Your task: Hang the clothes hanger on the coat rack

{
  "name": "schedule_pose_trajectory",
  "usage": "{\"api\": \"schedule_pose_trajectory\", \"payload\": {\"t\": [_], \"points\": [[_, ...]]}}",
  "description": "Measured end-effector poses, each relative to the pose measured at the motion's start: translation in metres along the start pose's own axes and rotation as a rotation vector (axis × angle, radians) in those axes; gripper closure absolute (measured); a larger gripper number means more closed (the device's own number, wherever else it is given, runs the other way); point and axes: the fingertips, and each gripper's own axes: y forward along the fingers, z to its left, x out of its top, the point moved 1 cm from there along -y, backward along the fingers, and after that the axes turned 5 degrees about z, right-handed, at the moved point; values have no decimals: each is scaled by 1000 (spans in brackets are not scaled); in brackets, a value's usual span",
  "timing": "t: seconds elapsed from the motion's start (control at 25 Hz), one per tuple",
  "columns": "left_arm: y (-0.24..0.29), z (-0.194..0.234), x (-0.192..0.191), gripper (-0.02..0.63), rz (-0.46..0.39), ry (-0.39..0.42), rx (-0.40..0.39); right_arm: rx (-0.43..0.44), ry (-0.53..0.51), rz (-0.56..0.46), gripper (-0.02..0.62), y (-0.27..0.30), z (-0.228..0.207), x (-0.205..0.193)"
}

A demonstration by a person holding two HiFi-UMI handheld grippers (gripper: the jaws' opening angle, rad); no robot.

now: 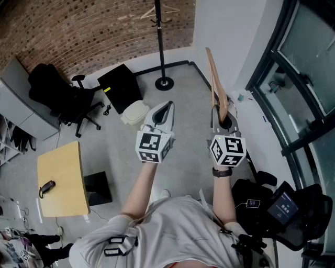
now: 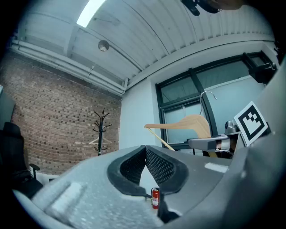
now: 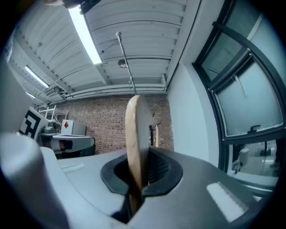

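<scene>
Clamping a wooden hanger (image 1: 213, 78) at one end, the right gripper (image 1: 222, 116) had its jaws shut tight on the wood, with the rest of the bar reaching out ahead of it. In the right gripper view the hanger stood edge-on between the pads (image 3: 154, 167), and its metal hook (image 3: 125, 60) rose straight up. The left gripper (image 1: 166, 107) was shut on nothing, held just beside the right one. The rack (image 1: 160, 47) stood well apart, across the floor (image 1: 180, 99) by the brick wall (image 1: 94, 31), with a second hanger (image 1: 157, 11) already on it. Judging from this, the step was the carry across. To do it well, the grip would need to stay firm so the long bar did not swing, the hook should stay uppermost, and it should come in above a free peg, clear of the second hanger, then lower on before the jaws let go.
</scene>
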Motion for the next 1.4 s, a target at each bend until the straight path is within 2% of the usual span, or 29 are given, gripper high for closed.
{"api": "schedule_pose_trajectory", "payload": {"t": [0.28, 0.52, 0.68, 0.88, 1.12, 1.24, 1.4], "points": [[-25, 37, -19, 604, 50, -48, 15, -5, 15, 66, 589, 8, 37, -22], [-36, 61, -31, 604, 55, -60, -1, 14, 9, 78, 589, 21, 71, -33], [-32, 69, -44, 604, 63, -92, -22, -13, 6, 98, 589, 20, 78, -41], [-10, 66, -54, 603, 83, -115, -46, -47, 19, 136, 589, 23, 62, -54], [40, 62, -61, 604, 94, -123, -32, -13, 39, 154, 589, 57, 27, -65], [73, 56, -65, 604, 119, -81, -19, 32, 47, 192, 589, 83, 2, -72], [118, 44, -59, 604, 126, -1, -4, 90, 43, 151, 589, 113, -33, -61]]}}
